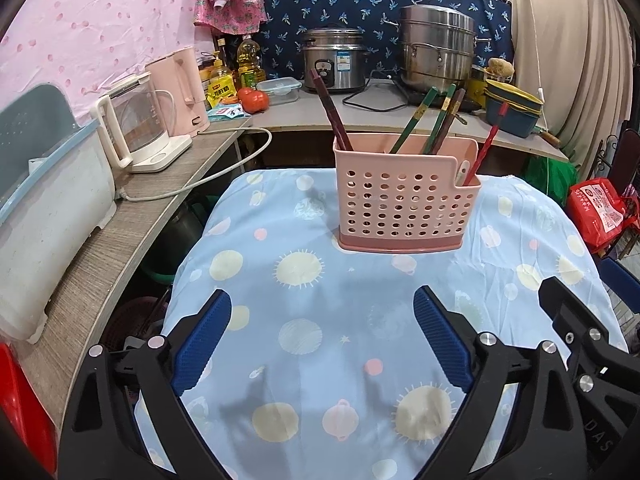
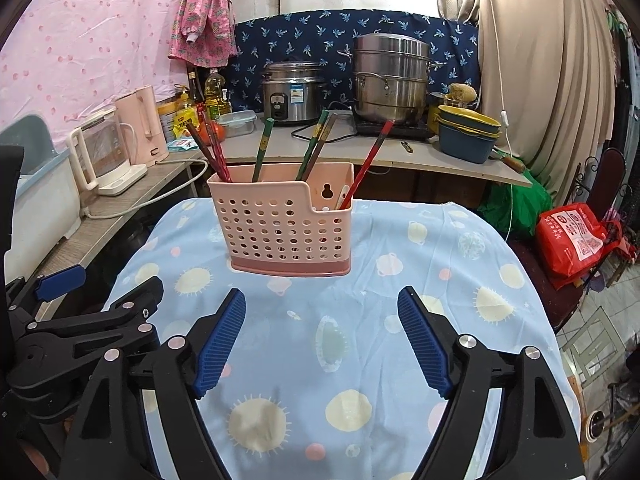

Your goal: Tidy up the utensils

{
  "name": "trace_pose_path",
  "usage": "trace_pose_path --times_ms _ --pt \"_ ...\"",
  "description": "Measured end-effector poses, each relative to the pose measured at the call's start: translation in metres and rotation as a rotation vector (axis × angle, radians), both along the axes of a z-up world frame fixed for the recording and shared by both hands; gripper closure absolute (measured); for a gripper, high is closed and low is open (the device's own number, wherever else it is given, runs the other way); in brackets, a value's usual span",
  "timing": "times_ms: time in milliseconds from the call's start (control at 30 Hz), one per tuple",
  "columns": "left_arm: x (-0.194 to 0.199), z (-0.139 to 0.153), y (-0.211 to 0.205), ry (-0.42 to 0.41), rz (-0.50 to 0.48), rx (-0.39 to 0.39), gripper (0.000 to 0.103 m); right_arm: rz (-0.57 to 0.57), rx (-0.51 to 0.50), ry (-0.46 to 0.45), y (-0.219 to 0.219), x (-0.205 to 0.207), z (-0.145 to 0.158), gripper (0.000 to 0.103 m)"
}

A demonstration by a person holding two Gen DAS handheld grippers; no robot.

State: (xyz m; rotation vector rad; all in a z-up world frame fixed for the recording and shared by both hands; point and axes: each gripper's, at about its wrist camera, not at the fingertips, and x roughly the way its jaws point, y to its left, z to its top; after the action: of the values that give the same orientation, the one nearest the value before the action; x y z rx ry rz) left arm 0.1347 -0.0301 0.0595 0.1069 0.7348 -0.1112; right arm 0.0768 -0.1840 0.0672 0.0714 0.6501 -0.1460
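Note:
A pink perforated utensil holder [image 1: 404,204] [image 2: 286,228] stands upright at the far side of a table covered with a light blue patterned cloth [image 1: 320,320] [image 2: 360,320]. Several chopsticks stick out of it: brown ones [image 1: 332,112] [image 2: 210,148] at its left, green ones [image 1: 416,120] [image 2: 262,148] in the middle, a red one [image 1: 486,144] [image 2: 370,160] in the lower right compartment. My left gripper [image 1: 322,336] is open and empty, short of the holder. My right gripper [image 2: 320,336] is open and empty, beside the left one, whose body [image 2: 80,328] shows at the left.
A counter behind the table holds a glass kettle [image 1: 136,128], a pink kettle [image 1: 180,88], a rice cooker [image 1: 334,60], a steel steamer pot [image 1: 436,48] and stacked bowls [image 1: 512,112]. A white dish rack [image 1: 44,208] stands at left. A red bag [image 2: 576,240] lies at right.

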Motion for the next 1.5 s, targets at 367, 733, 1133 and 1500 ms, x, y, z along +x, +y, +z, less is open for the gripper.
trace_pose_path --times_ms 367,733,1133,1500 --pt "0.003 -0.004 0.001 0.012 0.017 0.010 0.012 -0.023 -0.014 0.011 -0.003 0.002 -0.002 0.014" --pt "0.007 -0.009 0.001 0.018 0.031 0.029 0.010 -0.033 -0.010 0.023 -0.005 0.004 -0.008 0.006" --pt "0.008 -0.012 0.001 0.016 0.042 0.046 0.010 -0.035 -0.011 0.039 -0.004 0.006 -0.012 0.006" --pt "0.007 -0.013 0.001 0.010 0.044 0.065 0.010 -0.036 -0.013 0.041 -0.004 0.007 -0.013 0.006"
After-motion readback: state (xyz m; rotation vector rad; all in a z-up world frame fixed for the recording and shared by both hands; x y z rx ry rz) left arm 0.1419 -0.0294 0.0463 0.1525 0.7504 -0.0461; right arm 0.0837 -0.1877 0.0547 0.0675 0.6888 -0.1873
